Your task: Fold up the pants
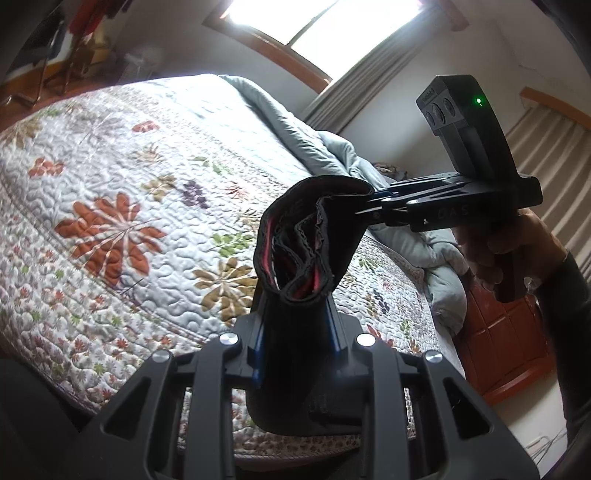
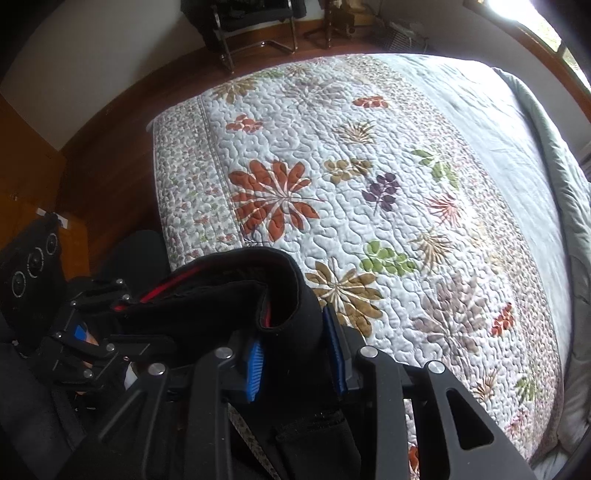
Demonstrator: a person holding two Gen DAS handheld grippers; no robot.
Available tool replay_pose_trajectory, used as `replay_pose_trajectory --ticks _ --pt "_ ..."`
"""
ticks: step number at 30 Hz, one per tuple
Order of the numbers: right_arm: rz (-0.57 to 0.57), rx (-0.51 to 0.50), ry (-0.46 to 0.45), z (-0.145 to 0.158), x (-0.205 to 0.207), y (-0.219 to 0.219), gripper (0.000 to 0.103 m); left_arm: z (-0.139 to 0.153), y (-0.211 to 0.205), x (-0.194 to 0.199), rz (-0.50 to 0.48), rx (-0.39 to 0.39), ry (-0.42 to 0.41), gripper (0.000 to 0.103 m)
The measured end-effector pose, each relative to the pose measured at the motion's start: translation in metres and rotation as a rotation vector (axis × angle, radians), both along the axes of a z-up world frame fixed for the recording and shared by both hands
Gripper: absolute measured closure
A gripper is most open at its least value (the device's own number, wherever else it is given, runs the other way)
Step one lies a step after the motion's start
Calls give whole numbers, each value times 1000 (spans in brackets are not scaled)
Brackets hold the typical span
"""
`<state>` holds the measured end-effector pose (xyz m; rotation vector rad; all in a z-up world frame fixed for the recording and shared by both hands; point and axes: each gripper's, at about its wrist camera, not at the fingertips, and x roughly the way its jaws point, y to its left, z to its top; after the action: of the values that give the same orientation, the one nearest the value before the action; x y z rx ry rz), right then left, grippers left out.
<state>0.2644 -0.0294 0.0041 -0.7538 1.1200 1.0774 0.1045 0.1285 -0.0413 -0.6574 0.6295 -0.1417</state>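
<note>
The black pants (image 1: 299,258) with red inner stitching hang bunched between both grippers, held in the air above the bed. My left gripper (image 1: 295,332) is shut on one part of the waistband edge. The right gripper (image 1: 369,210) comes in from the right and is shut on the far edge of the same fabric. In the right wrist view the pants (image 2: 236,295) fold over my right gripper (image 2: 295,354), whose blue pads (image 2: 255,365) clamp the cloth. The left gripper (image 2: 110,325) holds the other end at the left.
A floral quilted bedspread (image 1: 129,184) covers the bed (image 2: 369,184). A grey duvet (image 1: 332,147) is bunched along the far side. A window with curtains (image 1: 369,74) is behind. A wooden floor and a chair (image 2: 251,29) lie beyond the bed's foot.
</note>
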Motion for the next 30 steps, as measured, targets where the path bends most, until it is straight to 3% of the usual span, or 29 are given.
replay_pose_trajectory --ticks 15,30 --pt "-97 37 -60 33 -13 -75 73 36 -61 -2 -107 79 -68 78" --pt "-188 56 -85 38 -18 -145 74 49 -118 -3 -191 129 -99 78"
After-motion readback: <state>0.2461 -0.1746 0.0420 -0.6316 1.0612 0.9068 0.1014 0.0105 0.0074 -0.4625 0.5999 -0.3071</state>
